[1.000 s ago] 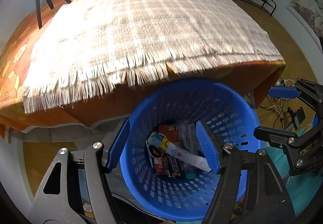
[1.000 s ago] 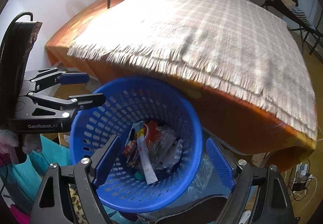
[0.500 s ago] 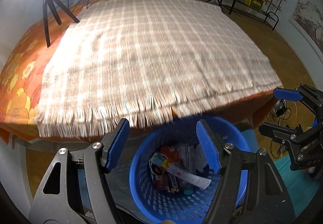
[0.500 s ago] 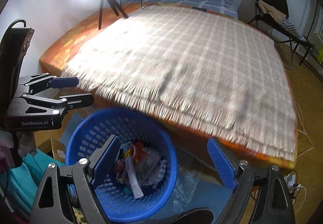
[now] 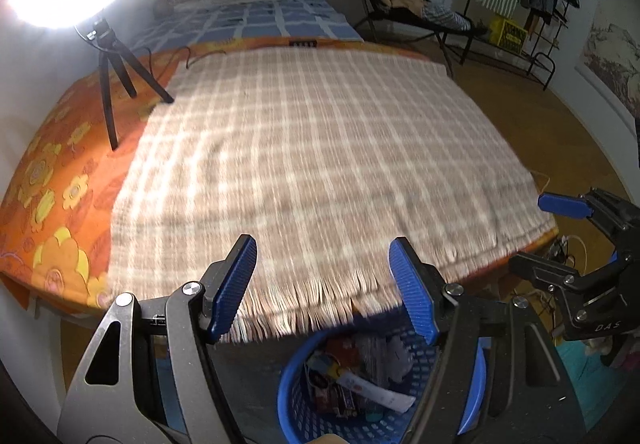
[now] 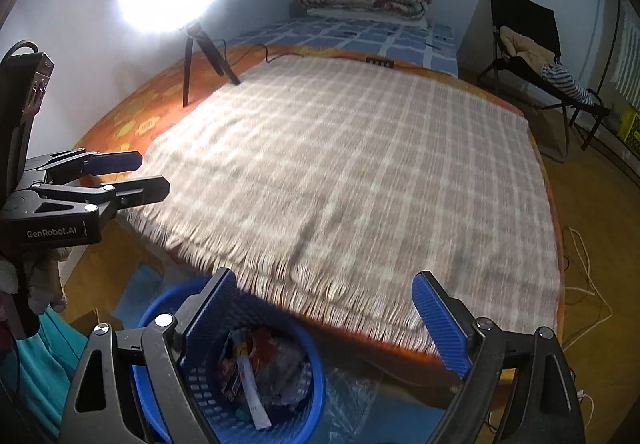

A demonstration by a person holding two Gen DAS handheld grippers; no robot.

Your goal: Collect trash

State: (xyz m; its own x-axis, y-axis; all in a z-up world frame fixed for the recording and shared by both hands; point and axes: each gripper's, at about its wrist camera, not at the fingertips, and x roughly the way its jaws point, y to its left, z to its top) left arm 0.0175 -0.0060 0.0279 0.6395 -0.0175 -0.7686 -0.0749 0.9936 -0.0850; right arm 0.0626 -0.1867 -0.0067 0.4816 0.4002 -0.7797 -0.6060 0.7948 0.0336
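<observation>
Lifted up and away from the blue basket (image 5: 298,400). Left gripper (image 5: 324,284) wide apart, holding nothing. Right gripper (image 6: 324,318) same. Trash (image 6: 256,368) already in basket, beside bed (image 6: 352,172). Looks almost done.

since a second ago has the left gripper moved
Yes. The left gripper has risen and pulled back: the blue basket, fixed on the floor, dropped to the left wrist view's bottom edge.

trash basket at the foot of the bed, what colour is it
Blue, perforated plastic basket; clearest in the right wrist view.
</observation>
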